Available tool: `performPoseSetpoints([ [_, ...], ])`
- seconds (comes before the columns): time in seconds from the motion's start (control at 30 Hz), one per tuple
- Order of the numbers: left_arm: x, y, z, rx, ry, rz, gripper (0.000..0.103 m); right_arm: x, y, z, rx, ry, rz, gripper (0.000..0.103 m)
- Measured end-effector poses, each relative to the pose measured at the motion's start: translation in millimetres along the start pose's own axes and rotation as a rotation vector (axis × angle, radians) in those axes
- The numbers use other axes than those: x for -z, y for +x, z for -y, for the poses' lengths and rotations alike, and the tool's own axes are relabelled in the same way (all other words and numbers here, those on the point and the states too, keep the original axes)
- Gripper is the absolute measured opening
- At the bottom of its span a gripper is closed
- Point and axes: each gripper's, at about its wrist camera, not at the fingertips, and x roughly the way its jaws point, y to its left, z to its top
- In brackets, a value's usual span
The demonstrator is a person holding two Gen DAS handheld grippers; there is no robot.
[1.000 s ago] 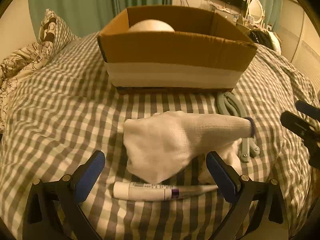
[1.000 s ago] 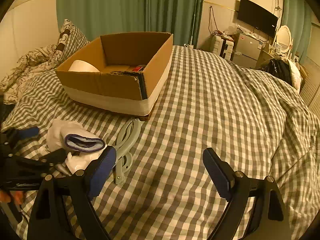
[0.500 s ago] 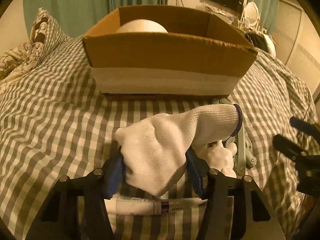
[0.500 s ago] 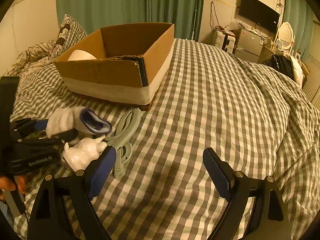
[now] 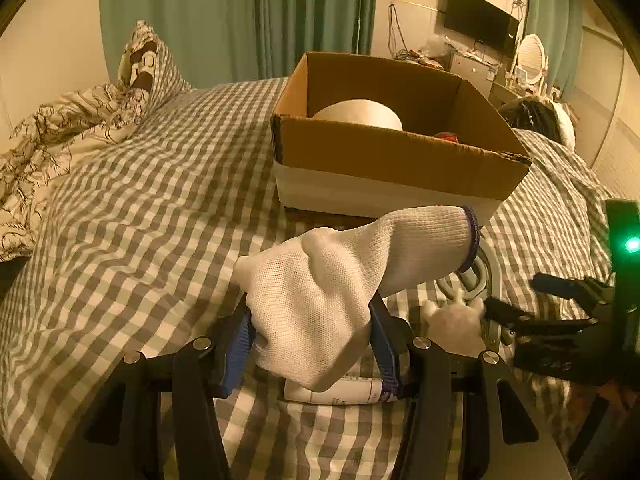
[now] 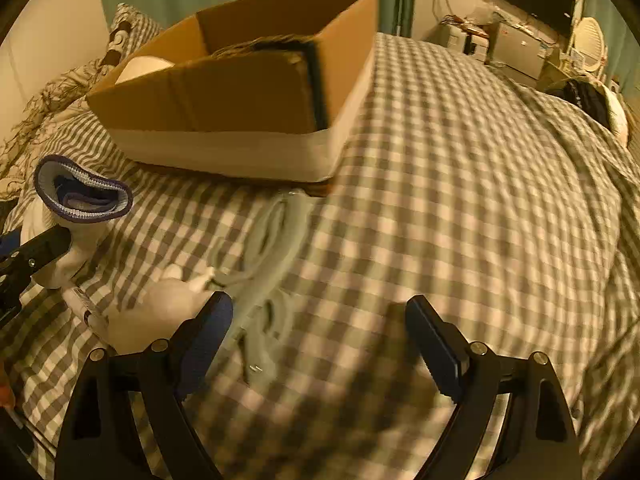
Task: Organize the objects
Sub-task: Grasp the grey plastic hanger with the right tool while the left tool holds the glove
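Your left gripper [image 5: 312, 344] is clamped on the white glove [image 5: 340, 292], pads pressed into its palm end; the purple-trimmed cuff points up toward the cardboard box [image 5: 396, 160] and sits just short of the box's near wall. Glove is lifted off the checked bedspread [image 5: 140, 220].

Below the glove, on the bedspread on the near side of the box: a white tube [image 5: 340, 390], partly hidden by the glove. Just right of it a small white figurine [image 5: 456, 320], and beyond that a grey hanger [image 6: 276, 240] running up to the box's near corner (blurred in the right wrist view).

Your right gripper [image 6: 320, 336] is wide open, holding nothing, over the bedspread; its left finger [image 6: 204, 340] is just beside the figurine.

Box is open-topped; a white rounded thing [image 5: 360, 114] and something red [image 5: 448, 136] lie inside. Left of the box the bedspread runs to a patterned pillow [image 5: 144, 68]; right of it, broad checked cloth.
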Motion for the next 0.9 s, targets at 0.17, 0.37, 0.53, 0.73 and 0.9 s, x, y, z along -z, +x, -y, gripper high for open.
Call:
performPoseSetpoints([
  [0.17, 0.2, -0.5, 0.3, 0.000, -0.007, -0.005, 0.054, 0.1, 17.6, -25.5, 0.030, -0.084, -0.022, 0.081],
  [0.37, 1.6, 0.2, 0.4, -0.002, -0.008, -0.011, 0.054, 1.6, 10.1, -34.0, 0.011, -0.122, -0.003, 0.038],
  [0.53, 1.9, -1.5, 0.2, 0.004, -0.017, -0.007, 0.054, 3.4, -3.5, -33.8, -0.015, -0.121, 0.020, 0.027],
  [0.73, 1.0, -8.1, -0.9, 0.019, -0.035, 0.004, 0.055, 5.5, -27.2, -36.8, -0.038, -0.134, 0.062, 0.012],
  [0.9, -3.2, -22.3, 0.2, 0.026, -0.052, 0.027, 0.054, 7.5, -56.2, -44.2, -0.053, -0.153, 0.101, 0.009],
])
